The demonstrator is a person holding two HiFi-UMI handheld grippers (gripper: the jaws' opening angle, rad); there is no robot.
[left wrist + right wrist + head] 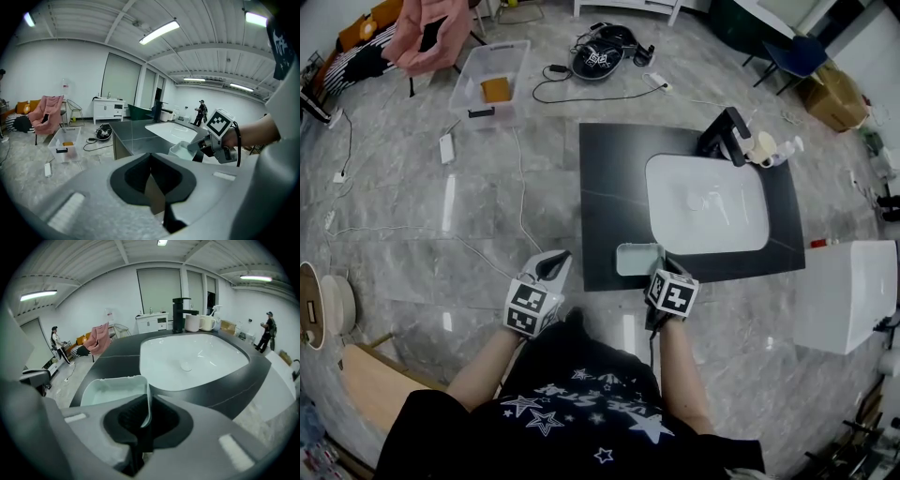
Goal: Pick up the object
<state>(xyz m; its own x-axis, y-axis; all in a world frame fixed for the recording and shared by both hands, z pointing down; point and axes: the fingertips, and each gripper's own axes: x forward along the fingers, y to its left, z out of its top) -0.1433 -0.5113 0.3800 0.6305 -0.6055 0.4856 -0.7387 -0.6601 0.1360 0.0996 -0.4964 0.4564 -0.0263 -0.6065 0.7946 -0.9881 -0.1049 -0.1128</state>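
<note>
- Grip: your right gripper (143, 423) pinches the thin side wall of the pale plastic tray (110, 391), just beside the sink basin (192, 359), likely for a firm lift.
- Your left gripper (152, 190), jaws together and empty, hangs farther from the basin.

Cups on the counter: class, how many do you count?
2. A white cup stands right of the black tap; a cream cup beside it, further right. More may be hidden.

A flat black stone counter (600, 187) has a white sink bowl (708, 206) set in it. A pale green plastic tray (636, 259) sits at its near edge. A black metal tap (724, 136) and cream mugs (761, 147) stand behind the sink.
</note>
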